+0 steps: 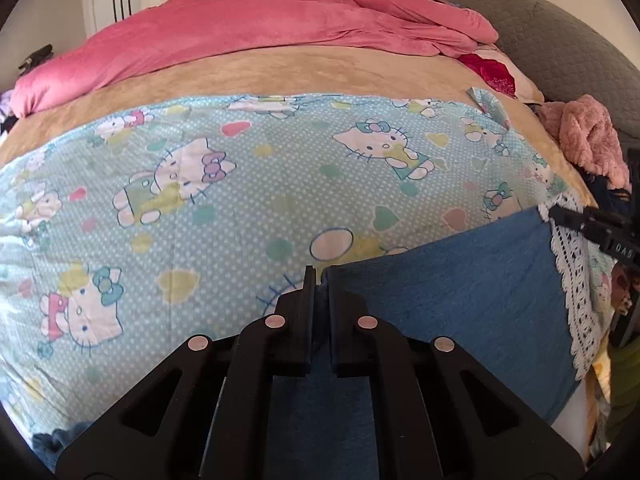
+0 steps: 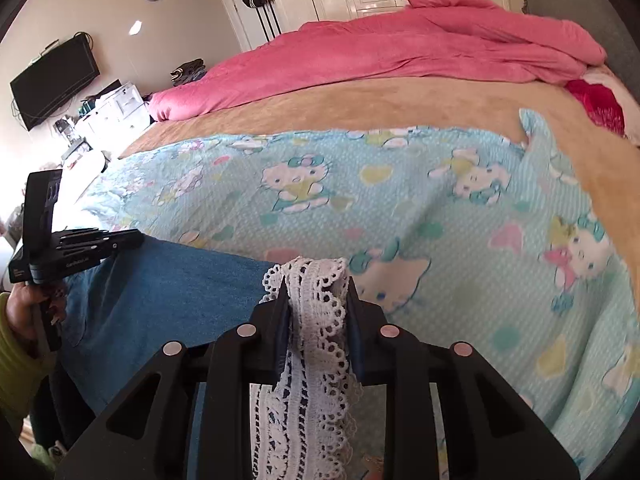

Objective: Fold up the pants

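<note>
Here the left gripper [image 1: 320, 280] pinches the blue pants [image 1: 460, 288] above the cartoon sheet [image 1: 200, 200]; the right gripper [image 2: 316, 292] clamps their lace hem [image 2: 316, 320] (lower part hidden).

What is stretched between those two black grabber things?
The blue pants span between them: the left gripper clamps the plain denim edge, the right gripper pinches the white lace trim. Both wrist views show this, above the cartoon-cat sheet.
</note>
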`<action>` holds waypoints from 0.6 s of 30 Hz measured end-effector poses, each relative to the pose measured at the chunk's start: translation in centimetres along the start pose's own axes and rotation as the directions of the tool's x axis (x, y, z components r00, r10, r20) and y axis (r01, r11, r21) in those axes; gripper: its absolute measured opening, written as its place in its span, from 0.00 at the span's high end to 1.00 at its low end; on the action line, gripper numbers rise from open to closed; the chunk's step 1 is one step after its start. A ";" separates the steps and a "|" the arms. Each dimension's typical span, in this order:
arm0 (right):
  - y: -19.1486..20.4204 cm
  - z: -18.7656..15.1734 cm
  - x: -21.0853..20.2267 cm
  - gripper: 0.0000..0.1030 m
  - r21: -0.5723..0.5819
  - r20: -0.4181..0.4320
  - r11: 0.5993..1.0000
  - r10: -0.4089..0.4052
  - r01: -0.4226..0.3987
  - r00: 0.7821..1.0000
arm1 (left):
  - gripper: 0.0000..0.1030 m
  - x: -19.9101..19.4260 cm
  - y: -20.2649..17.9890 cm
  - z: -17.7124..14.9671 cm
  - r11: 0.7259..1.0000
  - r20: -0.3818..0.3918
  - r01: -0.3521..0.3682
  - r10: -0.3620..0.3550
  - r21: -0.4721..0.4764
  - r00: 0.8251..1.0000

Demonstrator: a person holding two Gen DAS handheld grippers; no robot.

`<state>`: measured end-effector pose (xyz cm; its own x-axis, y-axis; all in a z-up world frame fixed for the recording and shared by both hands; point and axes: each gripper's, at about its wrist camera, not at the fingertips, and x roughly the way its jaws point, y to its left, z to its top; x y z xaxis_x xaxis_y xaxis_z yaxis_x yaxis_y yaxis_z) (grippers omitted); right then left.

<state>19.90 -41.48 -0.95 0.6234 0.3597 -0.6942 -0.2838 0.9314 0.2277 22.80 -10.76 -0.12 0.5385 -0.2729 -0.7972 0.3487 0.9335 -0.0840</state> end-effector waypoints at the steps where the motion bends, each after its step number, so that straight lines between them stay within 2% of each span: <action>1: -0.3 0.4 0.6 0.78 -0.004 -0.012 1.000 -0.010 0.010 1.000 | 0.99 0.3 -0.2 0.2 1.000 0.002 -0.014 0.014 0.009 1.000; 5: -1.0 0.3 3.8 0.78 -0.024 -0.088 0.997 -0.071 0.069 0.994 | 0.99 2.4 0.2 -0.1 1.000 -0.023 -0.026 0.026 -0.013 0.999; 9: -1.9 -0.8 6.0 0.70 -0.014 -0.126 0.994 -0.106 0.105 0.986 | 0.94 4.4 1.2 -1.4 0.999 -0.043 -0.029 0.027 -0.038 0.999; 13: -2.5 -0.8 5.5 0.60 0.035 -0.115 0.993 -0.109 0.114 0.987 | 0.91 4.1 2.7 -2.1 0.995 -0.020 0.044 -0.046 -0.090 0.999; 15: -2.3 -0.7 4.4 0.49 0.022 -0.101 0.987 -0.155 0.158 0.983 | 0.77 3.4 3.2 -2.2 0.994 -0.014 0.027 -0.029 -0.107 0.999; 18: -2.3 -0.7 1.6 0.40 0.039 -0.059 0.986 -0.159 0.161 0.986 | 0.69 1.1 4.4 -2.5 0.986 0.025 0.025 -0.021 -0.167 0.999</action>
<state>21.03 -43.11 -3.09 0.6169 0.2033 -0.7604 -0.1507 0.9787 0.1394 23.01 -6.39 -2.81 0.5502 -0.2980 -0.7800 0.2286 0.9522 -0.2025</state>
